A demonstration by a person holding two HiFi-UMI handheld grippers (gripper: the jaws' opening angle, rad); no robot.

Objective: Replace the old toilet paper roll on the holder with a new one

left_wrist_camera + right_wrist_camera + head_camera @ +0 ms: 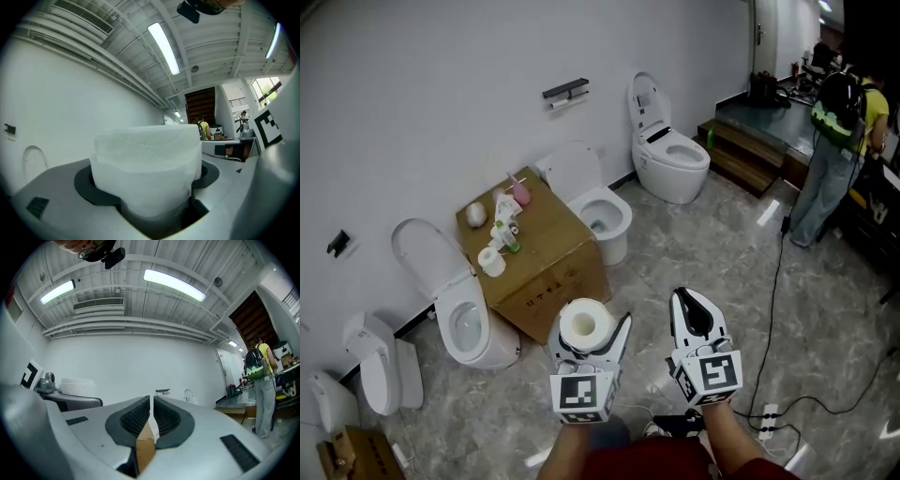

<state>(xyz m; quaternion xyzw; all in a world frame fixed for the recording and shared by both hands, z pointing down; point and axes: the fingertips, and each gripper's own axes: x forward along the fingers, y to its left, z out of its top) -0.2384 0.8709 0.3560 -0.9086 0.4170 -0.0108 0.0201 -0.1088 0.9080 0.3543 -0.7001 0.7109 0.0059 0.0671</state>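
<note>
**In the left tool, a fresh roll; the holder waits on the far wall**

Closest to the camera, the left tool (592, 328) is clamped on the new toilet paper roll (584, 323), its pads pressing the roll's rounded sides. The roll stands on end, so the hollow core faces up in the head view. It is full and white, with a faint embossed pattern on the outer wrap and a loose outer ply that bulges a little between the pads.

I judge it light and soft. A hard squeeze would flatten the core, and the paper could tear or unwind if dragged. The present hold across the outer wrap looks right, because it leaves both ends of the core free for the holder.

Beside it, the right tool (151, 401) is closed with nothing in it. Only a sliver of brown shows through the slit, probably the box beyond.

Past the tools stands a cardboard box (546, 262) serving as a table, with a small roll (492, 260) and some toiletries on top. Toilets (600, 211) stand on either side of it.

Farther off, well apart from the new roll, the black holder (566, 90) is fixed to the white wall. A thin pale old roll (565, 102) hangs under it, not yet removed.

At the far right a person (830, 159) stands turned away.
</note>
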